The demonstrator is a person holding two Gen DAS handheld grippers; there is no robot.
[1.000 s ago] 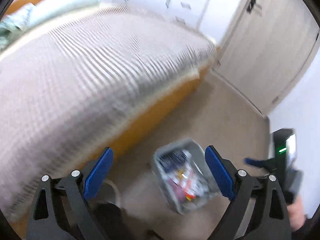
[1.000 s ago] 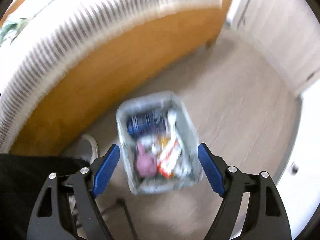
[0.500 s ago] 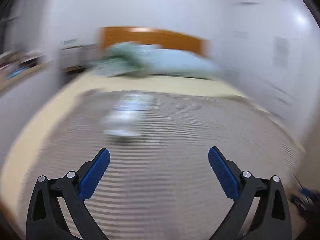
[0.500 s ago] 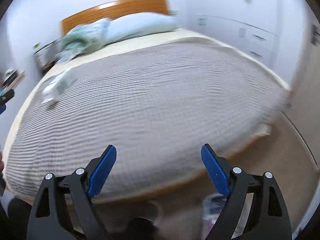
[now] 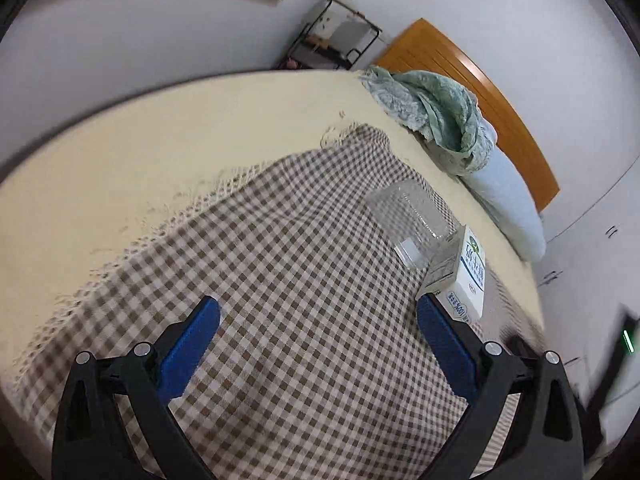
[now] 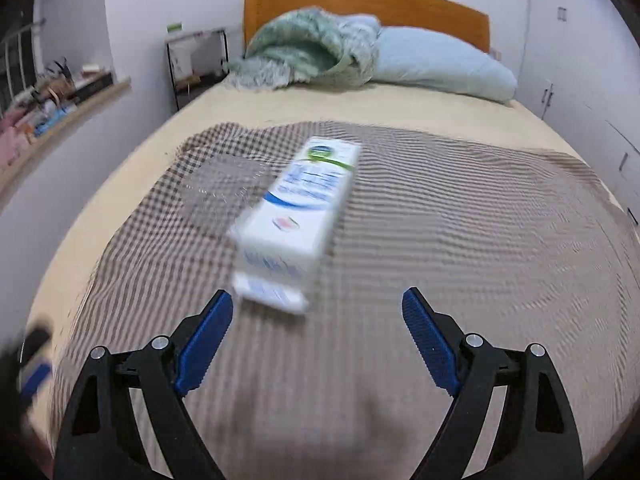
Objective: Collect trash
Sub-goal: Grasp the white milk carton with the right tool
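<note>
A white milk carton [image 5: 464, 276] [image 6: 296, 216] lies on its side on the brown checked blanket [image 5: 280, 280] [image 6: 460, 240] that covers the bed. A clear plastic container [image 5: 412, 220] [image 6: 222, 184] lies right beside it, on the carton's left. My left gripper [image 5: 318, 320] hovers open above the blanket, and its right fingertip sits just below the carton's near end. My right gripper [image 6: 318, 312] is open too, with the carton just ahead of its left finger. Neither gripper has anything between its pads.
A crumpled green throw [image 5: 436, 112] [image 6: 308, 52] and a pale blue pillow [image 5: 504, 196] [image 6: 436, 64] lie by the wooden headboard [image 6: 360, 0]. A black bedside rack [image 5: 340, 40] stands in the corner. A wall shelf [image 6: 48, 112] carries books. White cupboards [image 6: 592, 100] line the right.
Both views have swung up from the grey bin full of trash on the floor and across the bed to the carton and the clear container. Both grippers stay open.
</note>
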